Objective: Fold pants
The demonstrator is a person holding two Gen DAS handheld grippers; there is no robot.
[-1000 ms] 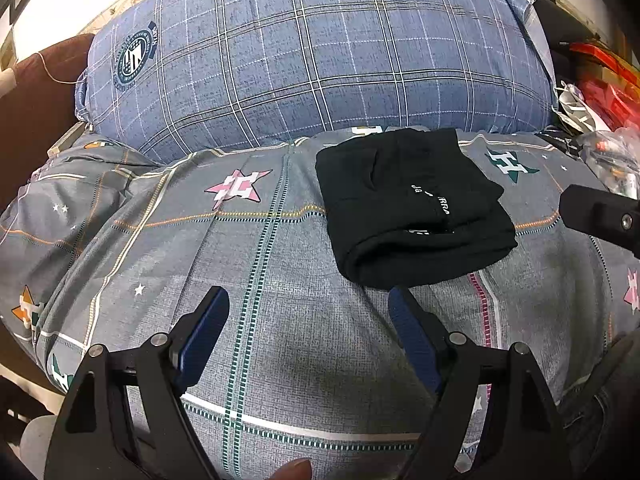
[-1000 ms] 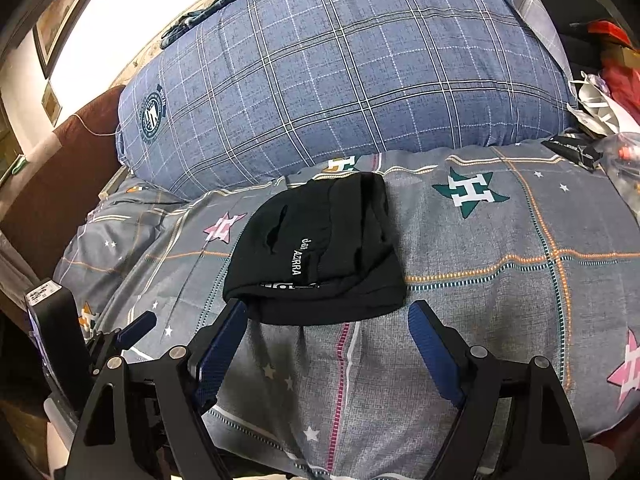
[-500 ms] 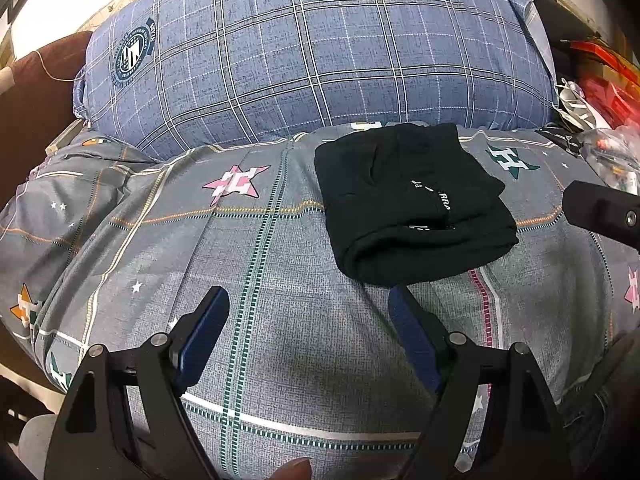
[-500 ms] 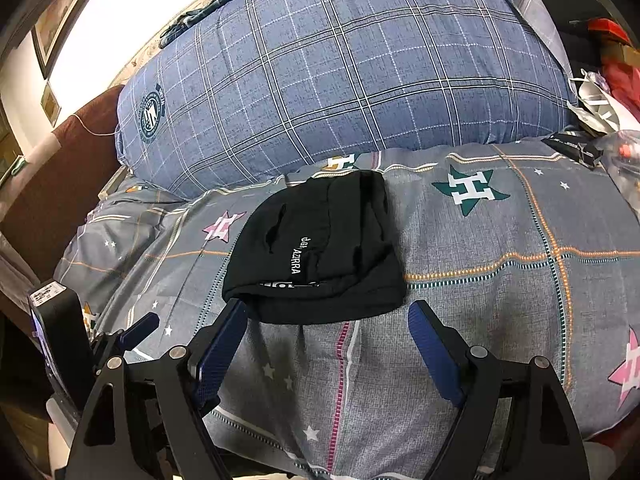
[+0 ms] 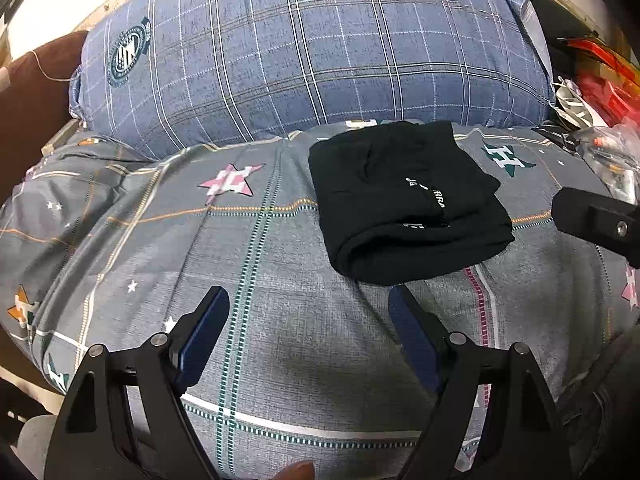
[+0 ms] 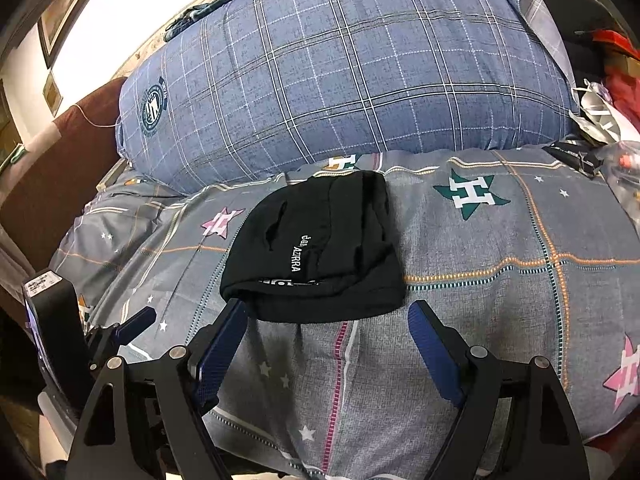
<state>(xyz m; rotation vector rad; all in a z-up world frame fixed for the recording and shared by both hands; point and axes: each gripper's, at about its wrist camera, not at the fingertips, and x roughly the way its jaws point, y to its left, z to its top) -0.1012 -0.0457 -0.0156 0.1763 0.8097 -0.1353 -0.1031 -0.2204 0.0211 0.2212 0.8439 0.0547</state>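
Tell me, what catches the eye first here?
A folded bundle of black pants with white lettering lies mid-bed on a grey star-patterned bedsheet. Behind it bulges a big blue plaid pillow. Up front, both grippers' blue fingers stand open, holding nothing.

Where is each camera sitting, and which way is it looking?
Left wrist: on the left gripper, looking down along its open blue fingers at the grey bedcover; a fingertip and the right gripper show.
Right wrist: on the right gripper, looking the same way; the left gripper shows at lower left.
Both share: the folded black pants and the blue checked pillow.
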